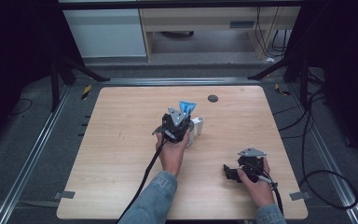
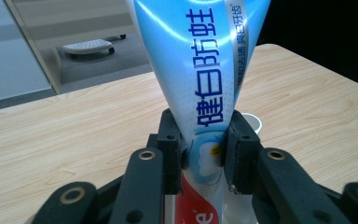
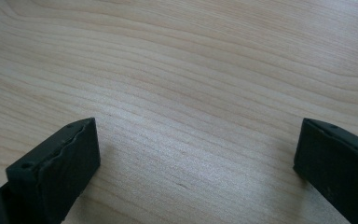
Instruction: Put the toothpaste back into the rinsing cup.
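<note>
High view: left gripper (image 1: 179, 122) sits at frame centre on the wooden table (image 1: 121, 154), blue toothpaste tube (image 1: 186, 107) rising above it, white cup (image 1: 198, 125) just right; right gripper (image 1: 233, 171) lies lower right. Left gripper view: jaws clamped on the tube (image 2: 200, 79), mid-frame, upright. Right gripper view: jaws wide apart over bare wood.

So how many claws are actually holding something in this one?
1. The left claw is shut on the upright blue toothpaste tube, beside a white cup near the wooden table's middle. The right claw is open over bare wood, holding nothing.
</note>
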{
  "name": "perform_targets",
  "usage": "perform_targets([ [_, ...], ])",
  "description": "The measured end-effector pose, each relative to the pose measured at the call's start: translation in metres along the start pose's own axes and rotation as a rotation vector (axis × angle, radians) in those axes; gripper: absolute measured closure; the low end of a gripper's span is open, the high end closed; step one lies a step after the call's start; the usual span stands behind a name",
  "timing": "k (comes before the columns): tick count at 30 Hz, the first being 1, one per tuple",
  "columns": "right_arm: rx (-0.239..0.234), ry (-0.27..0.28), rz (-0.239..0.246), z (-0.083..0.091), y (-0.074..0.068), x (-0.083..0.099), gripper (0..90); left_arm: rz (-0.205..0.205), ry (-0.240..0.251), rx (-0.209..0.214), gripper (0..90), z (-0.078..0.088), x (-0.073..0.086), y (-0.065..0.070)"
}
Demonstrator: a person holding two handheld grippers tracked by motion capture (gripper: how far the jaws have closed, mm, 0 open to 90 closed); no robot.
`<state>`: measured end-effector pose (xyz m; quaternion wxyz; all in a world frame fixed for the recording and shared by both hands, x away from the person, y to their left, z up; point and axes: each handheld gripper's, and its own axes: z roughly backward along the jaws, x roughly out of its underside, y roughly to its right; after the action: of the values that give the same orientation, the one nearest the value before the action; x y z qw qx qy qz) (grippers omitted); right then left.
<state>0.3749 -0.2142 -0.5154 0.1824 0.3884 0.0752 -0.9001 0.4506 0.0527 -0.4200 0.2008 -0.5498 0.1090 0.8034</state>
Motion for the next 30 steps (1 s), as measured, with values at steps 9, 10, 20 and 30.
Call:
perform_targets([
  [9, 0.000, 0.000, 0.000, 0.0000, 0.0000, 0.0000, 0.4, -0.006, -0.009, 0.005, 70.0, 0.0006, -0.0008, 0.0002],
  [10, 0.000, 0.000, 0.000, 0.0000, 0.0000, 0.0000, 0.4, -0.004, -0.011, 0.006, 69.9, 0.0006, -0.0012, -0.0002],
  [20, 0.001, 0.000, 0.000, -0.0001, 0.0000, 0.0001, 0.4, 0.016, -0.010, 0.010, 67.7, 0.0003, -0.0042, -0.0062],
  [30, 0.001, 0.000, 0.000, 0.0000, 0.0000, 0.0001, 0.4, 0.004, -0.021, 0.013, 66.8, -0.0023, -0.0038, -0.0052],
])
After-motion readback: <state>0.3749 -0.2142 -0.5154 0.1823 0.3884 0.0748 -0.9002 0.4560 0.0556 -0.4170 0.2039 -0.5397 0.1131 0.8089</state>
